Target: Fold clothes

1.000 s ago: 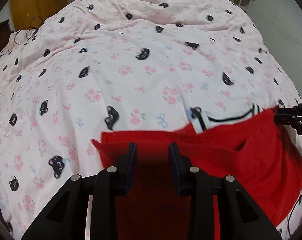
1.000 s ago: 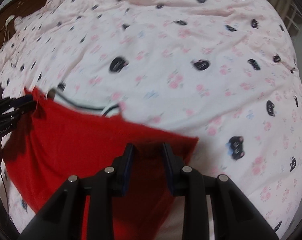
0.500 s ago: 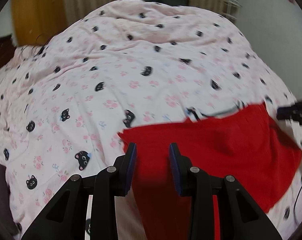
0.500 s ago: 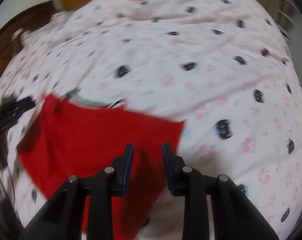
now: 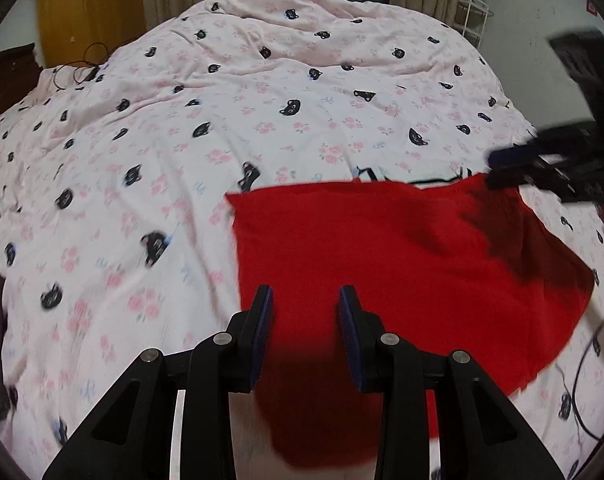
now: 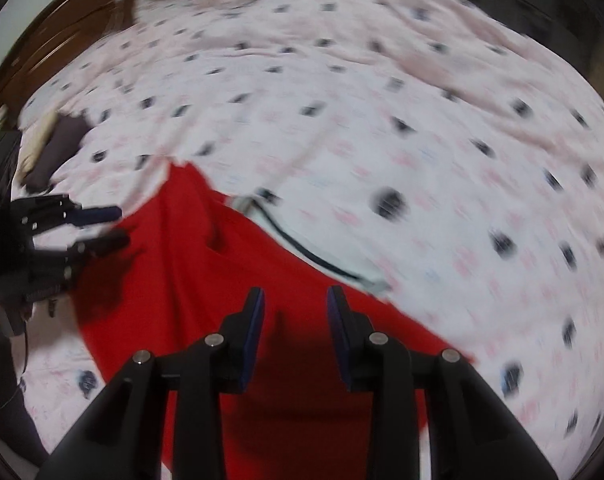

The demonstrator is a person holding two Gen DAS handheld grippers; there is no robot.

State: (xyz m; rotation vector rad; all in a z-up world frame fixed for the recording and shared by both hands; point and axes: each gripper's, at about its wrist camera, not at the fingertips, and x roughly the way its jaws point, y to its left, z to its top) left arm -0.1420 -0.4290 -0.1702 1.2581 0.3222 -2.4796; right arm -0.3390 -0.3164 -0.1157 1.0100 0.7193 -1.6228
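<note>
Since the earlier frames, both tools have pulled back toward the bed's [image 5: 181, 128] near edge. Our left tool [image 5: 306, 300] and right tool [image 6: 295, 300] hang released above the red garment [image 5: 382, 248], spread flat there. Next, we judge, comes gripping an edge to fold.

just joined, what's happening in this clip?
A person with a handheld gripper in each hand is folding a red garment laid on a bed with a pink cat-print duvet. Both the left gripper and the right gripper are open above the red cloth, gripping nothing. A white edge with black trim shows along its far side.
</note>
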